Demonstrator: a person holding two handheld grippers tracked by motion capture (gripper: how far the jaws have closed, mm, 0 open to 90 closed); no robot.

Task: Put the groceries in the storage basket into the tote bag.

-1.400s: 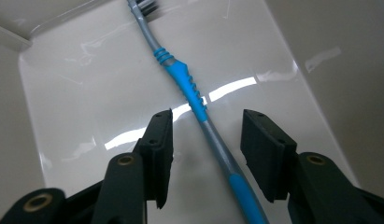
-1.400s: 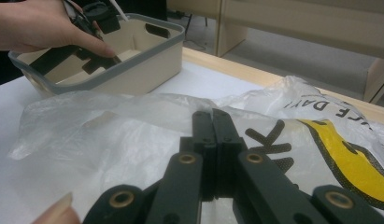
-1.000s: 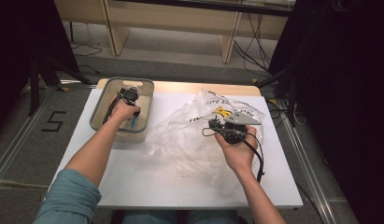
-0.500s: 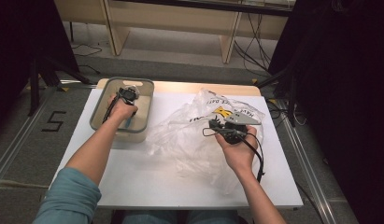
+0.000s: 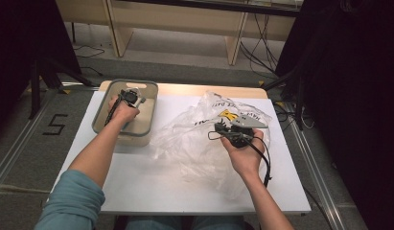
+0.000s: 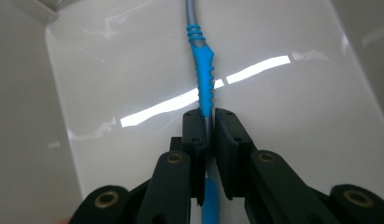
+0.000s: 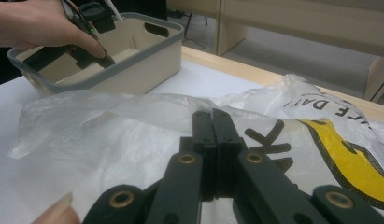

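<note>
Inside the bin (image 5: 149, 103) at far left, the left gripper (image 6: 206, 122) has just closed, fingers pinching the blue-handled tool (image 6: 203, 74); right gripper (image 7: 212, 122) fingers pressed together over the plastic bag (image 5: 194, 143).

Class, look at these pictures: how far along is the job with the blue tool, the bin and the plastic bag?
Done: the left gripper is down in the bin and its jaws, just closing, clamp the blue-handled tool. In hand: the tool looks not yet lifted off the bin's floor. The right gripper, jaws shut, rests at the plastic bag. Left, probably: carrying the tool across to the bag.
</note>
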